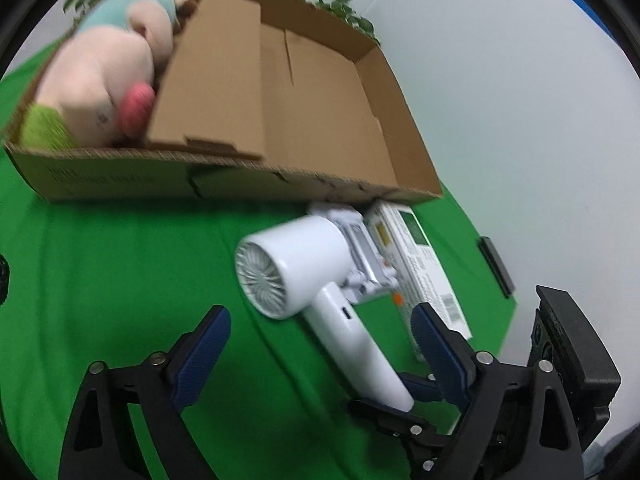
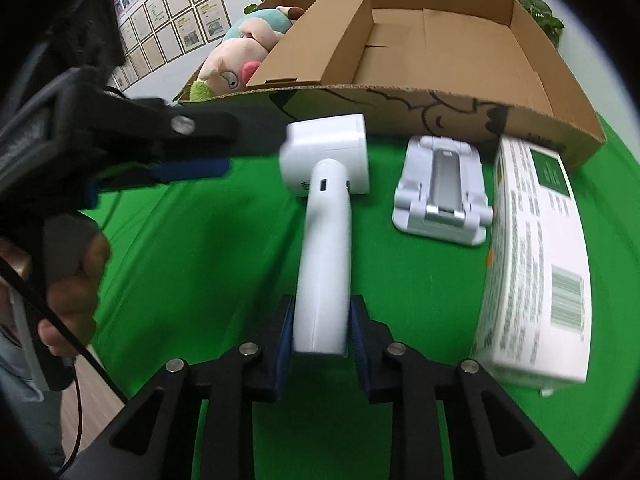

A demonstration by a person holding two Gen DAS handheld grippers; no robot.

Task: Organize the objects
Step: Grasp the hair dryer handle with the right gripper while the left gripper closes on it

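A white hair dryer (image 2: 324, 236) lies over the green cloth; it also shows in the left wrist view (image 1: 304, 276). My right gripper (image 2: 320, 332) is shut on the hair dryer's handle; its blue pads (image 2: 285, 344) press both sides. My left gripper (image 1: 320, 344) is open and empty, with the dryer's handle between its blue fingers (image 1: 204, 348). It shows from the side in the right wrist view (image 2: 192, 148). A cardboard box (image 2: 440, 96) with a divider holds a plush toy (image 2: 240, 64) in its left part; the toy (image 1: 104, 80) and the box (image 1: 240, 176) also show in the left wrist view.
A white folding stand (image 2: 440, 196) and a white printed carton (image 2: 536, 256) lie on the green cloth (image 2: 192, 264) right of the dryer, in front of the box. Both also show in the left wrist view, stand (image 1: 368, 260) and carton (image 1: 424, 264). Plants stand behind the box.
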